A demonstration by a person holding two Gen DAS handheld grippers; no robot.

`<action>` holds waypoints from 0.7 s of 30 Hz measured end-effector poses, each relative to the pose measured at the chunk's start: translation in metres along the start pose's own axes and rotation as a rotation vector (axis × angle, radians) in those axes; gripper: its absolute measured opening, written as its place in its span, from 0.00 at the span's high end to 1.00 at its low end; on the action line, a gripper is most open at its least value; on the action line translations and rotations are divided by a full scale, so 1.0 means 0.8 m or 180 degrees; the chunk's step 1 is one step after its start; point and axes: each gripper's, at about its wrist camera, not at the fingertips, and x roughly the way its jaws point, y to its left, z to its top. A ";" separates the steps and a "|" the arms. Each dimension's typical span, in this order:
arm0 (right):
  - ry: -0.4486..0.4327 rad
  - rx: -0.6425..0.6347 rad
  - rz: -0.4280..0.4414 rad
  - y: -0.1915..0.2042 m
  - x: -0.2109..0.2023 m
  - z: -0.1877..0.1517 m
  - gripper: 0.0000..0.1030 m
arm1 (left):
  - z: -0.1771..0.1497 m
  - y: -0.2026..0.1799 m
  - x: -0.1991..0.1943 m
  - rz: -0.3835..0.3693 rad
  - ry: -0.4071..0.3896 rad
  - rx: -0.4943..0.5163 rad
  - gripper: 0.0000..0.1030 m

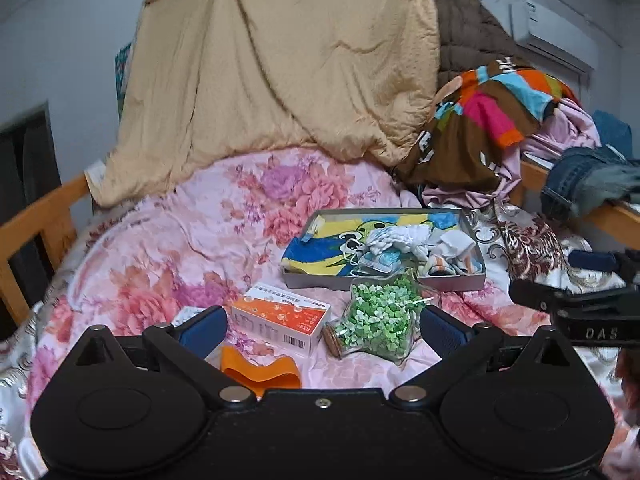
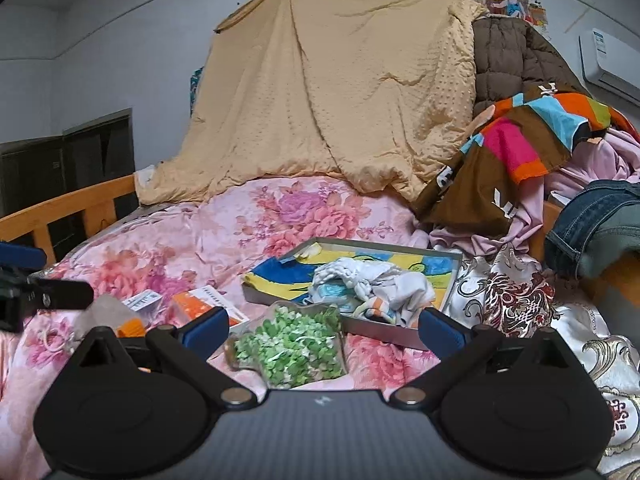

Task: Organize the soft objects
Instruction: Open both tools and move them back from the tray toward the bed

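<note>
A grey tray (image 1: 384,280) (image 2: 400,334) lies on the pink floral bedspread (image 1: 180,248) (image 2: 168,240). Inside it are a blue and yellow cartoon towel (image 1: 320,250) (image 2: 276,274) and a heap of white and pale cloths (image 1: 404,242) (image 2: 372,284). My left gripper (image 1: 322,330) is open, low over the bed, with nothing between its blue pads. In front of it lie an orange and white box (image 1: 280,322), a star-shaped jar of green bits (image 1: 380,320) (image 2: 290,346) and an orange band (image 1: 260,370). My right gripper (image 2: 322,332) is open above the jar, also empty.
A tan quilt (image 1: 280,60) (image 2: 340,92) hangs at the back. Piled clothes (image 1: 488,120) (image 2: 520,152) and jeans (image 1: 588,178) (image 2: 596,224) crowd the right side. Wooden bed rails (image 1: 36,224) (image 2: 68,208) run along the left. A small white box (image 2: 142,302) lies near the orange one.
</note>
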 end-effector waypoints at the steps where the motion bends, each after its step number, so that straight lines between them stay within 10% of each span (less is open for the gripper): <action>1: 0.0001 -0.0010 0.0016 0.002 -0.003 -0.002 0.00 | -0.004 -0.003 -0.004 0.0000 0.0000 0.0020 0.01; 21: 0.0645 -0.0492 0.0399 0.066 0.020 -0.050 0.00 | -0.098 0.030 -0.001 0.0171 0.0580 0.0063 0.01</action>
